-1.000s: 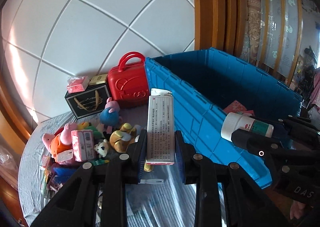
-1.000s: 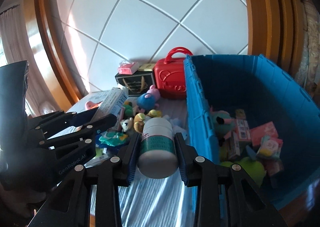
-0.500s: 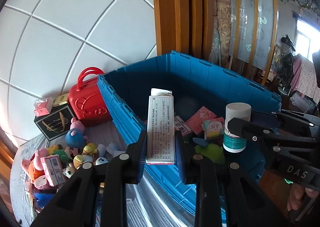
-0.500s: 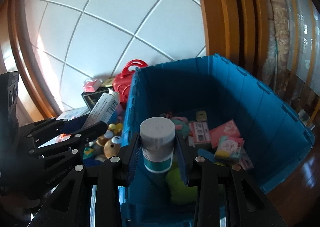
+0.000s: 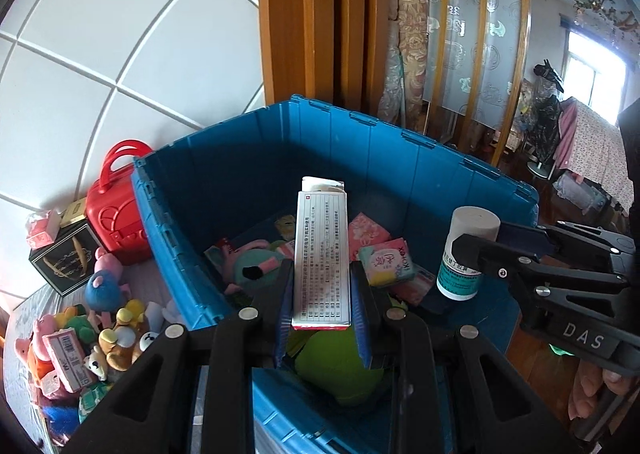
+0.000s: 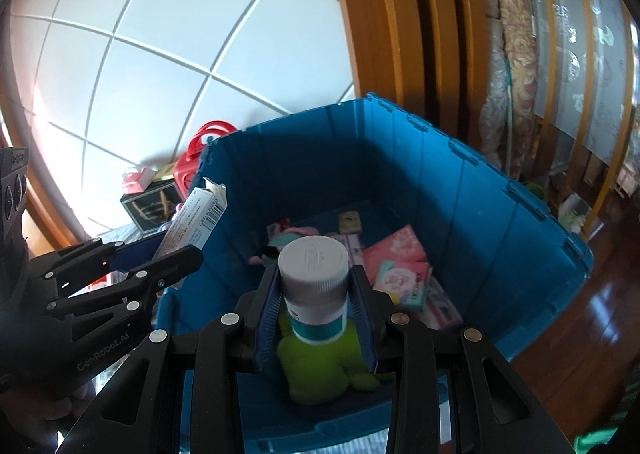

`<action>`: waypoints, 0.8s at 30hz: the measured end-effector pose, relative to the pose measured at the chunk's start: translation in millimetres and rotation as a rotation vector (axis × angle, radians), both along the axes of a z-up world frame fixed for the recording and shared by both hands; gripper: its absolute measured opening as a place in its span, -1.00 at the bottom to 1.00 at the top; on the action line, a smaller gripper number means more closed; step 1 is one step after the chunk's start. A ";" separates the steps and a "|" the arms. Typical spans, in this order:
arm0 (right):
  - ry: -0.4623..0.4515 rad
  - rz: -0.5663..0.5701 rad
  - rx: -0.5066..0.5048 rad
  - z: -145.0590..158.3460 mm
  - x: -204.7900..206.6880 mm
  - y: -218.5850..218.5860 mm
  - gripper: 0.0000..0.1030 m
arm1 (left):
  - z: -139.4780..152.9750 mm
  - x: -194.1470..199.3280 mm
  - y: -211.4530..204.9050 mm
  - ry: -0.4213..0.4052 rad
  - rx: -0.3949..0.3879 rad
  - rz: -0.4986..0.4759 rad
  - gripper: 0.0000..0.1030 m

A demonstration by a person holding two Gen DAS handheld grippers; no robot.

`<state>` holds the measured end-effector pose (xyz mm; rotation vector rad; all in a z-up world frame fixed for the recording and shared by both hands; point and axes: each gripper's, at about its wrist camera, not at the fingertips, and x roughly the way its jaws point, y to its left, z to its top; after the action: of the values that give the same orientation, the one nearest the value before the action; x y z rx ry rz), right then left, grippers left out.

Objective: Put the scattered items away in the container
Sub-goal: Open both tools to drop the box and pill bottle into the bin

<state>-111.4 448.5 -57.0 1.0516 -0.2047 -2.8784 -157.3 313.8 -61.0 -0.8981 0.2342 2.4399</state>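
A: Quick pass, nearest first. My left gripper is clamped on a tall white printed cardboard box, upright, its flap open at the top. It hangs over the near part of the big blue plastic crate.

B: And the right?

A: My right gripper is pinched on a white-capped pill bottle with a teal label, cap towards the camera, also above the crate's inside. Both loads are over the opening, neither let go.

B: What's under them?

A: A lime-green plush toy right below both jaws. Beyond that, a pink plush with a teal body, then flat pink and mint tissue packs and small boxes along the crate floor.

B: So how far along?

A: I'd judge roughly the middle. A fair layer is already in the crate, two more are about to go in. Still out on the grey cloth to the left: a heap of small plush toys with a pink barcode box among them. Further back stand a black gift box with gold print, a small pink packet and a red plastic toy suitcase with a handle against the crate's outer wall.

B: Next?

A: Probably open both, then go back for that heap.
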 end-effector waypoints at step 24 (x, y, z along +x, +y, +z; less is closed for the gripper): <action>0.088 -0.142 0.003 8.3 -6.8 44.0 0.99 | -1.6 -38.6 9.2 -0.142 0.103 0.074 0.89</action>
<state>-118.3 492.5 -48.7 0.9452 -0.2816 -3.0439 -195.9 323.0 -62.6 -1.0450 0.0247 2.4174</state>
